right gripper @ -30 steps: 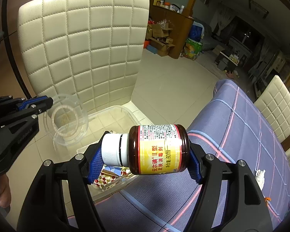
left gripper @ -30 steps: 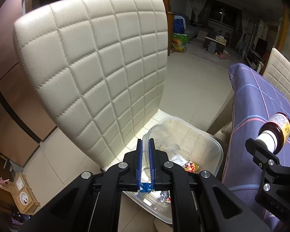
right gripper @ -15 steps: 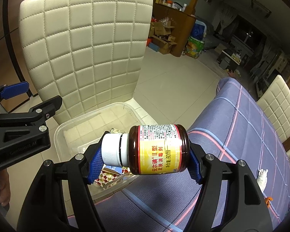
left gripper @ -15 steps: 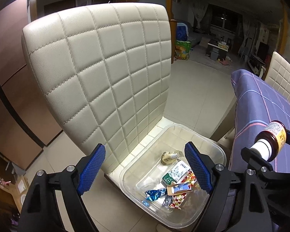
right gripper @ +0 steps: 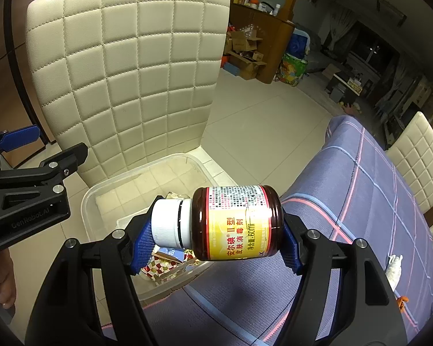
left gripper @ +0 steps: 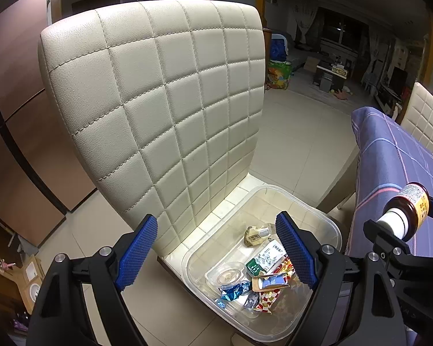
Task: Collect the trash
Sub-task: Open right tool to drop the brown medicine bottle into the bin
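Observation:
A clear plastic bin sits on the seat of a cream quilted chair and holds several wrappers, a clear round lid and a small carton. My left gripper is open and empty above the bin's near left part. My right gripper is shut on a brown bottle with a white cap and yellow label, held sideways over the table edge beside the bin. The bottle also shows in the left wrist view.
A table with a purple checked cloth lies to the right of the chair. A white crumpled scrap and a small orange bit lie on it. A second cream chair stands beyond. Tiled floor lies behind.
My left gripper opened and let go of the clear lid, which now lies in the bin. The left gripper also pulled back and up. The right gripper held the bottle steady.

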`<state>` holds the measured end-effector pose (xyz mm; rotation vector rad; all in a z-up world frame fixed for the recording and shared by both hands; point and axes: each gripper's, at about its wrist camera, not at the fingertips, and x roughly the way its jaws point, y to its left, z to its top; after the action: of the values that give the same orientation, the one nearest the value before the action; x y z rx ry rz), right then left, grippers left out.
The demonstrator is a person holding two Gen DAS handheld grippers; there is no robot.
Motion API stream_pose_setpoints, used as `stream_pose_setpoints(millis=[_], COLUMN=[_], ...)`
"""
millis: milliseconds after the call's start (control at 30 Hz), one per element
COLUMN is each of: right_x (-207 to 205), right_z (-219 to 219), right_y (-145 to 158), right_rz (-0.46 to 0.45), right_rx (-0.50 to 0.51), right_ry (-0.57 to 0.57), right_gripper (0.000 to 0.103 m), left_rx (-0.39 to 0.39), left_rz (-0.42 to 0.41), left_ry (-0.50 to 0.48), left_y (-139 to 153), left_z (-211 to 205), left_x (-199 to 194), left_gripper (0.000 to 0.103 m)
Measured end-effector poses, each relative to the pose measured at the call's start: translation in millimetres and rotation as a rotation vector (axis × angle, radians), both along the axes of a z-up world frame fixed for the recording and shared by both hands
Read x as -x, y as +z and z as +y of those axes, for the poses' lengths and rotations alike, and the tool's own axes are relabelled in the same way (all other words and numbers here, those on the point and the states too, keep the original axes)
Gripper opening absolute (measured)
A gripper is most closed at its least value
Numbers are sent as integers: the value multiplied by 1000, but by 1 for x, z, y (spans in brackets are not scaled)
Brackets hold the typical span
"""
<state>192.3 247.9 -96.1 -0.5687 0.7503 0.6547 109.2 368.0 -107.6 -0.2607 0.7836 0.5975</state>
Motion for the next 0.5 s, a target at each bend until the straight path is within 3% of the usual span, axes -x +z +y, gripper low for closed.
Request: stream_pose_setpoints(millis=[100,233,500], right_x=[1,2,1], right_z=[0,-2,-4], right_y=[2,7,7], right_rz=[-16,-60,-71], right_rx=[-9,-29,-15], right_ry=[0,-14,-23], right_gripper=[72,91,96], left_rx=[5,7,-6], left_rz=[0,-4,-1], left_ry=[0,-5,-11], left_y=[0,0,2], left_z=[1,1,-4], left_x=[0,-1,-1], left_gripper=[82,82,82])
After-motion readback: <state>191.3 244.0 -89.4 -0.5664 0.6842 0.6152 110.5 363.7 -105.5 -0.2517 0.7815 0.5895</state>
